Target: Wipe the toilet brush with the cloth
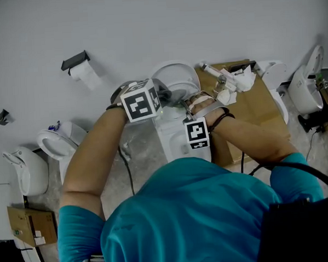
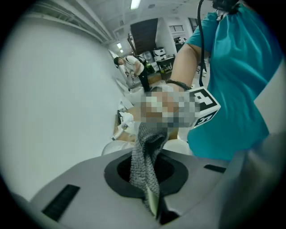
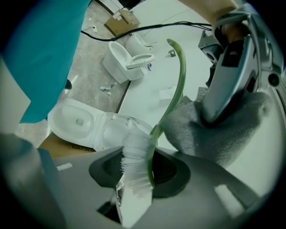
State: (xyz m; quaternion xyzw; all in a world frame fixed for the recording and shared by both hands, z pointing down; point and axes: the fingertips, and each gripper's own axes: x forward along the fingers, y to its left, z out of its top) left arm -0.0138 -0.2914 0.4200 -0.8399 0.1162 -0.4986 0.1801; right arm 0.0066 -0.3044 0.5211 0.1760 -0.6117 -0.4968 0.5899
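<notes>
The toilet brush has white bristles [image 3: 134, 163] and a thin green curved handle [image 3: 178, 76]. My right gripper [image 3: 129, 203] is shut on its bristle end, and the handle arcs away from the jaws. A grey knitted cloth [image 3: 210, 129] bunches against the handle, with my left gripper [image 3: 232, 76] clamped on it from above. In the left gripper view the cloth [image 2: 146, 156] rises out of my left gripper [image 2: 154, 210], which is shut on it. In the head view the left gripper [image 1: 168, 97] and the right gripper [image 1: 198, 107] meet over a white toilet [image 1: 177, 77].
A toilet [image 3: 85, 120] lies open below the brush and another [image 3: 127, 56] stands further off. More toilets [image 1: 57, 141] line the left wall, near a paper-roll holder [image 1: 81, 69]. Cardboard [image 1: 261, 103] lies at the right. A person [image 2: 129, 65] stands far back.
</notes>
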